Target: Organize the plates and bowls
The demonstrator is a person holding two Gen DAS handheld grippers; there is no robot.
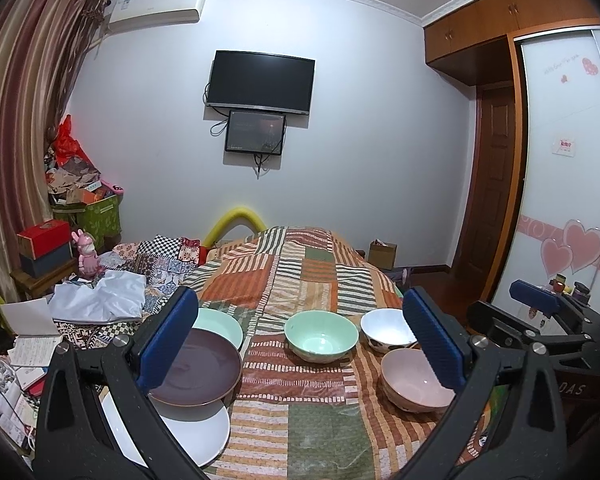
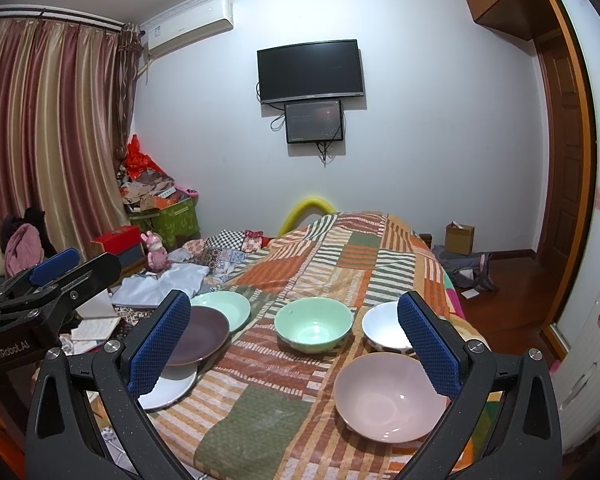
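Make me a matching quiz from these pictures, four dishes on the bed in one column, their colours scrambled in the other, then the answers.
Dishes:
1. Bowl in the middle of the quilt
2. Bowl nearest the camera, on the right
3. Plate lying over the other two plates
4. Plate farthest back in the plate group

Colours:
A. Dark purple-brown
B. Pale green, flat
C. Pink
D. Pale green, deep

Pairs: 1-D, 2-C, 3-A, 4-B

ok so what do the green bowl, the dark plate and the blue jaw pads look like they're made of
Green bowl: probably glazed ceramic, since it is smooth with light glints inside; melamine is possible.
Dark plate: likely ceramic with a satin, purplish-brown glaze that gives only a soft sheen.
Blue pads: seemingly rubber or soft plastic, matte, with a fine raised grid texture.
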